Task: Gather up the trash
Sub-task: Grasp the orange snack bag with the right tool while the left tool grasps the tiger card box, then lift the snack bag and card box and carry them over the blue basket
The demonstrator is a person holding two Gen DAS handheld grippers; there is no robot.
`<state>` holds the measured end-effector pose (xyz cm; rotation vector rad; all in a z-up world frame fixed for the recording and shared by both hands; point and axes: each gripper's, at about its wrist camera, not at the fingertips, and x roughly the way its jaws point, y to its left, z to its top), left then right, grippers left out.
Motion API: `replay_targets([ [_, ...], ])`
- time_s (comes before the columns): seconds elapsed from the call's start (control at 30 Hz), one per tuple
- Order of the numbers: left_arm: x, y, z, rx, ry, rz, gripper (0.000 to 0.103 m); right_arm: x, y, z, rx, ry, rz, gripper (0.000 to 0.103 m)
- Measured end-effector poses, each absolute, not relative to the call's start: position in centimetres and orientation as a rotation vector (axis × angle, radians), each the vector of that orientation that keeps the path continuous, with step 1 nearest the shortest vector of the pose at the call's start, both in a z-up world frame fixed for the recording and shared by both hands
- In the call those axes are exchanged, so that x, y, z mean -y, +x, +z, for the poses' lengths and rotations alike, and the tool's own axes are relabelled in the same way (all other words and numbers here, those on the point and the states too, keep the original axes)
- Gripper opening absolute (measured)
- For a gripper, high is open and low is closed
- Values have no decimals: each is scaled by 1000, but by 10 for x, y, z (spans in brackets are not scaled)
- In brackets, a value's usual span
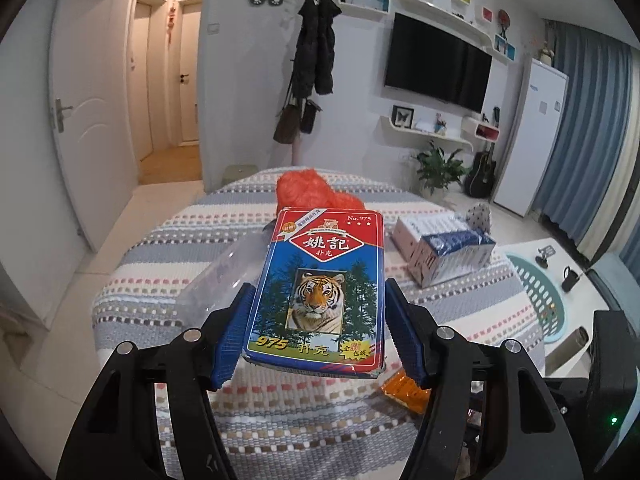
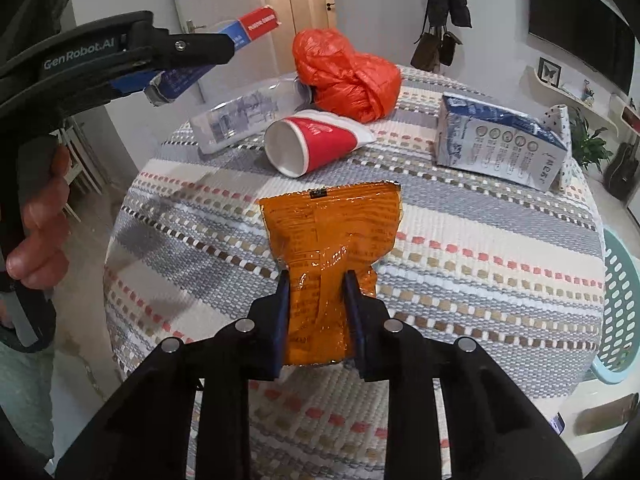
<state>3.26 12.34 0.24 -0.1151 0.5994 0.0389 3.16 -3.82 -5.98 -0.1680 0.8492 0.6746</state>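
Striped woven cloth is covering the round desk (image 2: 460, 216) in a living room. Left tongs (image 1: 316, 320) are closing on the near end of a playing-card box (image 1: 320, 288), blue and red with a tiger; it is hanging above the desk, looking light, stiff, easy to pinch by its sides. Right tongs (image 2: 316, 300) are squeezing the near end of an orange snack packet (image 2: 332, 248), crinkly, glossy, probably slippery and soft. Farther off are lying a paper cup (image 2: 312, 140), clear bottle (image 2: 248, 116), orange bag (image 2: 348, 76) and milk carton (image 2: 500, 144). A green basket (image 2: 620, 300) is waiting right.
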Motion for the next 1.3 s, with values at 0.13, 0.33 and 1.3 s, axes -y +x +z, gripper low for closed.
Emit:
replay_targets([
  [0.13,-123,30,13,-560,-133,40,62,49,33,-48,-804,-142,668,23],
  [0.33,-114,29,39,-480,-143,22,62,70,35,-19,-682,-127,630,23],
  [1.3,113,165,51,-509,57,-294,63,333,153,13,-571,154,141,23],
])
